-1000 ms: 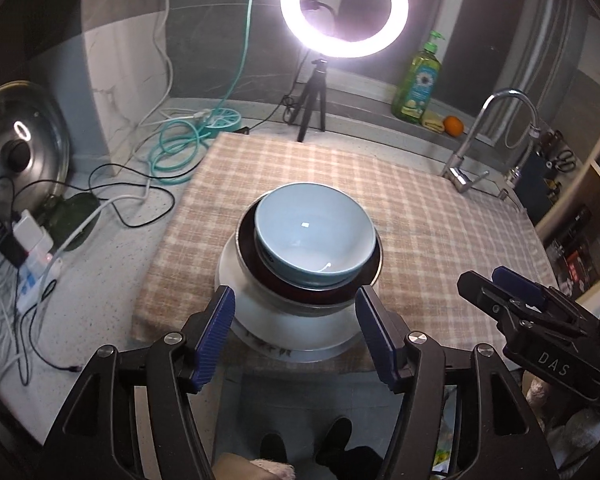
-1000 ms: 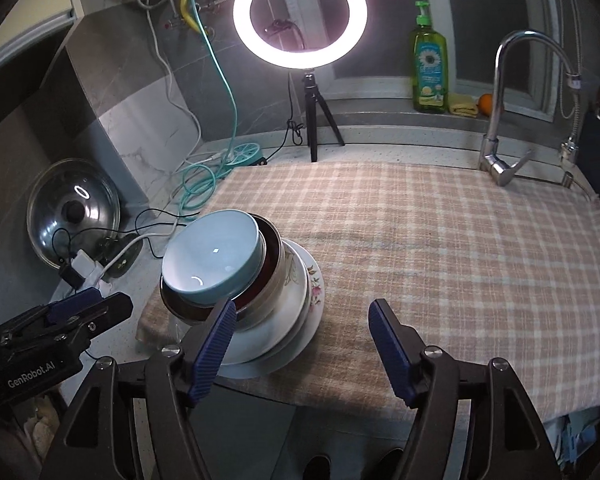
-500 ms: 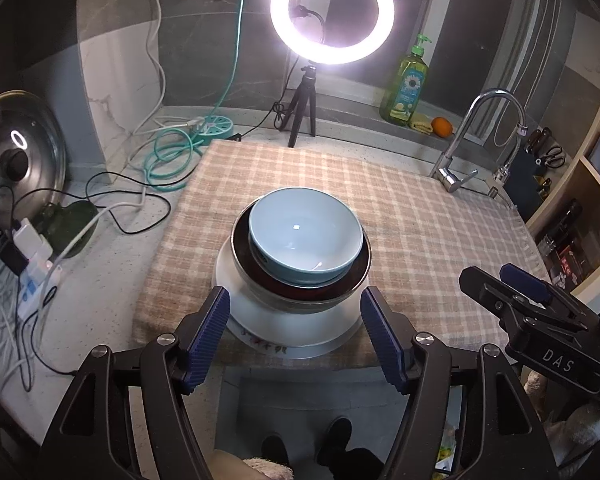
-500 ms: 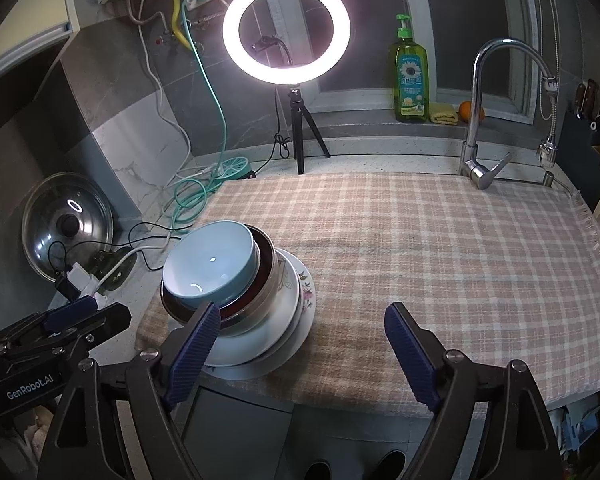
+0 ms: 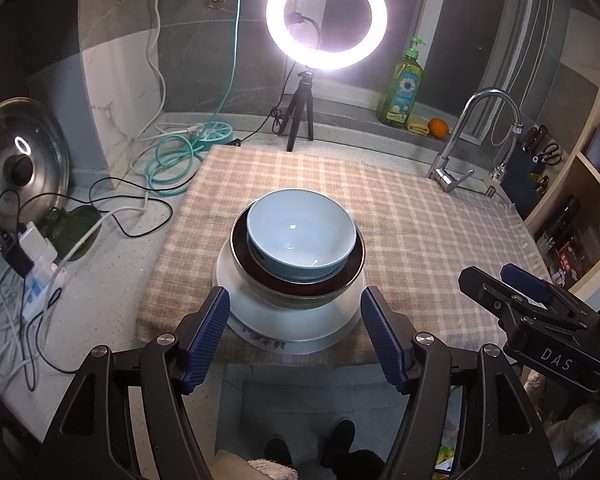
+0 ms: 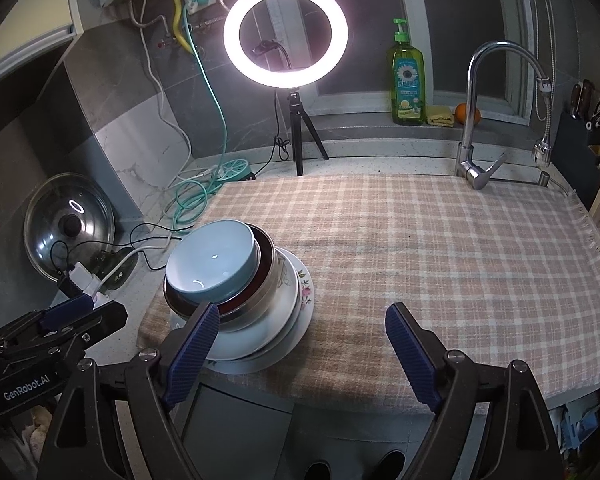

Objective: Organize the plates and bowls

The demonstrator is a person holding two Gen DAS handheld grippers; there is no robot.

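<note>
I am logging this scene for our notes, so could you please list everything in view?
blue bowl: 1, light blue, top of stack
dark bowl: 1, steel outside, dark red inside, under blue bowl
plates: at least 2, white, floral rim, bottom of stack
checked cloth: 1, beige, over counter
ring light: 1, lit, on tripod behind cloth
soap bottle: 1, green, window ledge
orange: 1, ledge
faucet: 1, chrome, right rear
pot lid: 1, glass, left wall
left gripper: open, empty
right gripper: open, empty
</note>
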